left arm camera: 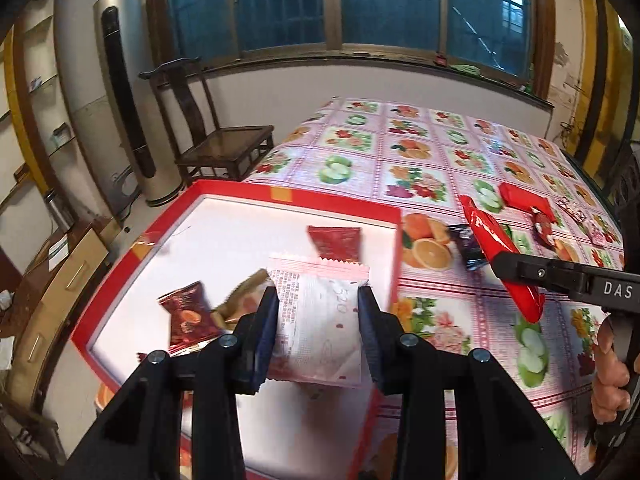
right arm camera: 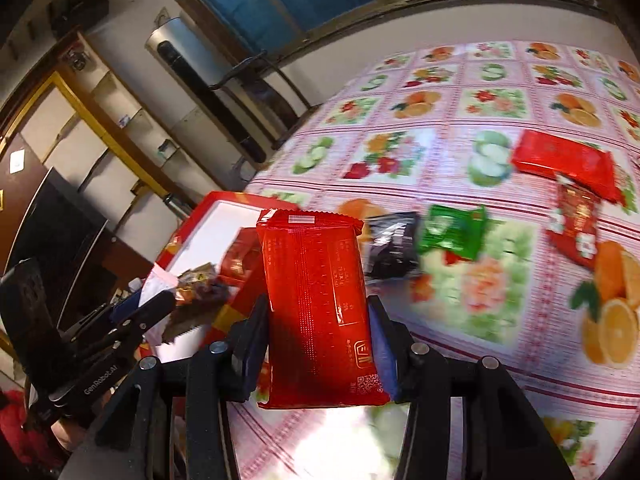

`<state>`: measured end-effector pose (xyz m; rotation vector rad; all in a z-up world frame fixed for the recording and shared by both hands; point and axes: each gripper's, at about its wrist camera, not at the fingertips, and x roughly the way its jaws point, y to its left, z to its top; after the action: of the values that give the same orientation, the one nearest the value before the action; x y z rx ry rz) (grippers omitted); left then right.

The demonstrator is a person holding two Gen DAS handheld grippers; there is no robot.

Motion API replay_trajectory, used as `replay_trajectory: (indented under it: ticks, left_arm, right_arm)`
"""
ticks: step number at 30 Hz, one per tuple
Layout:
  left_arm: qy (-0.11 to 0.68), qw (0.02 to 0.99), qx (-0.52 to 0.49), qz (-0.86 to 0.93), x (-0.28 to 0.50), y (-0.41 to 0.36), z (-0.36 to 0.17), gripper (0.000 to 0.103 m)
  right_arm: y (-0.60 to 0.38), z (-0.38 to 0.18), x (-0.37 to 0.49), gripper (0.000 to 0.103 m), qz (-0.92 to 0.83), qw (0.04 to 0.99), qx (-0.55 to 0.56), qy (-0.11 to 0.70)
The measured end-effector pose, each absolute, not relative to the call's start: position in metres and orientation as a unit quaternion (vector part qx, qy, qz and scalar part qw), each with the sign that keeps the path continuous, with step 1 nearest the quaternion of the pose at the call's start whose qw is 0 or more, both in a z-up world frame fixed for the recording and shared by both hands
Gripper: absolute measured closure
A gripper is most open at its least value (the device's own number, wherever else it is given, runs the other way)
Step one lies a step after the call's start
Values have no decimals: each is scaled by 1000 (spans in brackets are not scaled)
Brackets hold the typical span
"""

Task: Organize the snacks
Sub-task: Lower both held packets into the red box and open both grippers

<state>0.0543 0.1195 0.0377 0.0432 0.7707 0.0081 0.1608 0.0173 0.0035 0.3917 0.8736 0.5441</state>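
- The left hand-held gripper [left arm camera: 318, 312] is clamped on a white-and-pink snack packet [left arm camera: 318, 322], held above the red-rimmed tray [left arm camera: 296, 196].
- The right hand-held gripper [right arm camera: 318, 340] grips a red snack packet [right arm camera: 320, 308] over the fruit-patterned tabletop [right arm camera: 500, 304].
- Loose black [right arm camera: 390, 244] and green [right arm camera: 454, 232] snacks lie beyond.

A lived-in home room is showing here: fruit-print tablecloth [left arm camera: 420, 152], wooden chair [left arm camera: 216, 136], tower fan [left arm camera: 124, 92], barred windows [left arm camera: 360, 0].
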Motion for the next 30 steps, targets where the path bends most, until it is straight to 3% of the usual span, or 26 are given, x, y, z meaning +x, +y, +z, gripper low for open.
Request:
replay_trajectory:
  ticks: [8,10,12,13,17,25,30]
  left_arm:
    - [384,919,6,87,53,178,30,63]
    - [386,917,4,105,53,185,30,52]
    - [382,917,3,116,52,190,31,29]
    - [378,918,3,120,52,189,32,26]
    - [366,924,6,107,49,180,36,26]
    - [377,925,17,38,48,132,37,26]
    - [385,922,34,1,44,99,38,25]
  right_arm:
    - [128,6,180,51,325,839,175,401]
    - [147,6,184,51,329,839,165,401]
    - [153,10,185,49,332,843,158,393]
    - [149,13,183,49,325,851,151,383]
    - [94,19,186,48,225,900,137,348]
    - [-48,-18,231,49,70,891,169,416]
    - [-71,-36,247,61,81,882,168,433]
